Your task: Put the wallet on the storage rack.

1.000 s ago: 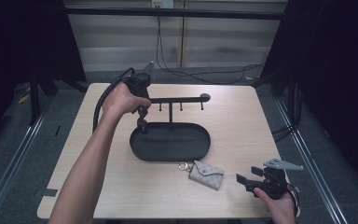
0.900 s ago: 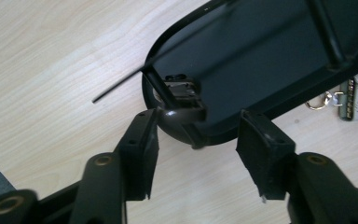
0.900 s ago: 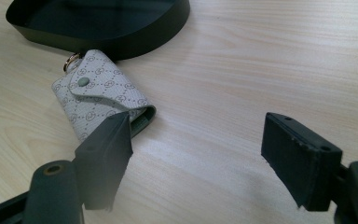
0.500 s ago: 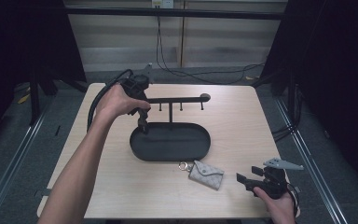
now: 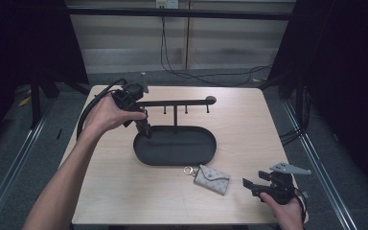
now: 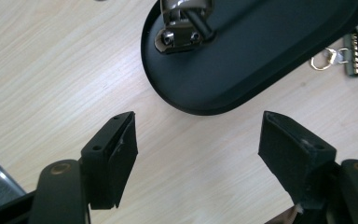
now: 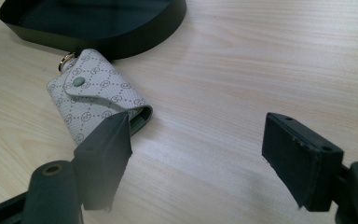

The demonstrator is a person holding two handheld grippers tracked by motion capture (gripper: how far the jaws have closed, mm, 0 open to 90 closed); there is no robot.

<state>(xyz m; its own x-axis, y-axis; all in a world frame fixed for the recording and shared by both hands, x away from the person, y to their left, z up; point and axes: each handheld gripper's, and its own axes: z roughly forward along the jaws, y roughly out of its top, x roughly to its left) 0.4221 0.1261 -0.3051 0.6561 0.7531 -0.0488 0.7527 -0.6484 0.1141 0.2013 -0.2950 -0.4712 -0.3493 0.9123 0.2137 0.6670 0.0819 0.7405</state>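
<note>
A black oval tray (image 5: 172, 160) with a T-shaped hook bar (image 5: 177, 102) stands mid-table. My left gripper (image 5: 146, 130) points down at the tray's left end. In the left gripper view its jaws (image 6: 198, 125) stand wide over bare wood; they have just been opening and hold nothing. Beyond them a shiny metal piece (image 6: 182, 28) sits over the tray (image 6: 261, 60). A grey patterned key pouch (image 5: 212, 178) with a ring (image 5: 189, 170) lies in front of the tray. My right gripper (image 5: 247, 184) is open beside the pouch (image 7: 98, 98), apart from it.
The wooden table (image 5: 249, 134) has free room to the right of the tray and along its front left. Its front edge runs just below my right hand. Cables and dark frames stand on the floor beyond the far edge.
My left hand has drifted left, away from the stand's left end. The right gripper and the pouch have stayed put.
</note>
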